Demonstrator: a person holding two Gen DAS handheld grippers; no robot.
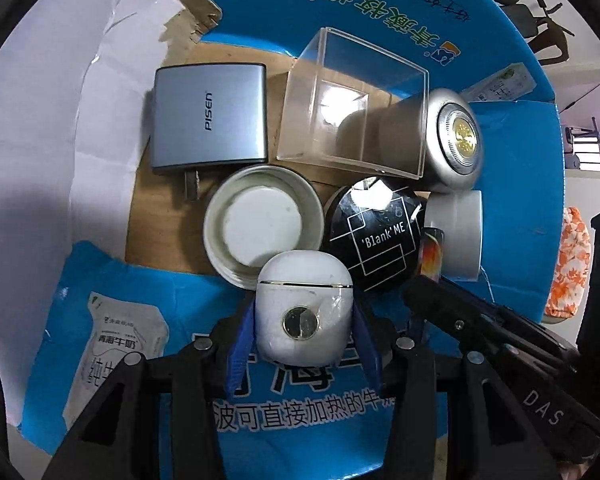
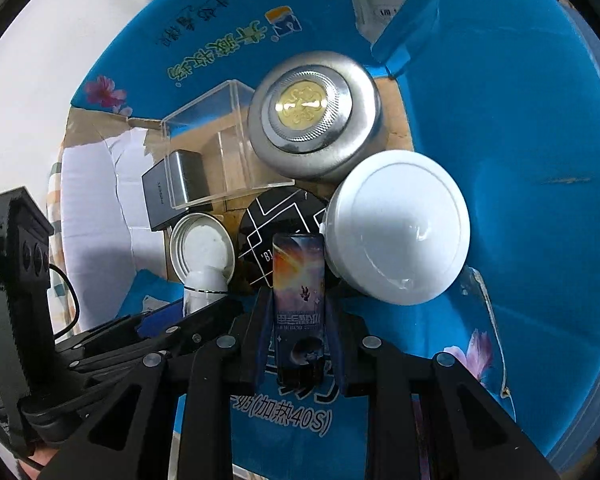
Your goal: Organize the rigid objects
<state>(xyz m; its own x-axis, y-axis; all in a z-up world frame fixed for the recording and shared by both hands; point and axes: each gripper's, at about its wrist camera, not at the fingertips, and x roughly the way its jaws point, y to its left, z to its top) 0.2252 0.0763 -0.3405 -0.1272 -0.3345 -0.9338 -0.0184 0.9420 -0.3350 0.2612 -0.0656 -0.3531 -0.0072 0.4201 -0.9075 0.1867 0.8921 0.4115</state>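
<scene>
My left gripper [image 1: 304,320] is shut on a white earbud case [image 1: 304,312] and holds it over the near edge of a blue cardboard box [image 1: 516,200]. My right gripper [image 2: 298,316] is shut on a small printed tube [image 2: 298,304], also inside the box, with its tip beside a black round 'Blank ME' compact [image 1: 376,236]. In the box lie a grey PISEN charger [image 1: 210,118], a clear plastic case [image 1: 352,108], a silver round shaver [image 2: 314,114], an open white lid [image 1: 262,228] and a white round jar [image 2: 398,226].
The box has blue printed flaps [image 2: 520,160] standing on all sides and a brown cardboard floor [image 1: 160,236]. White paper [image 1: 60,120] lies to the left of the box. The right gripper's body [image 1: 500,344] crosses the lower right of the left wrist view.
</scene>
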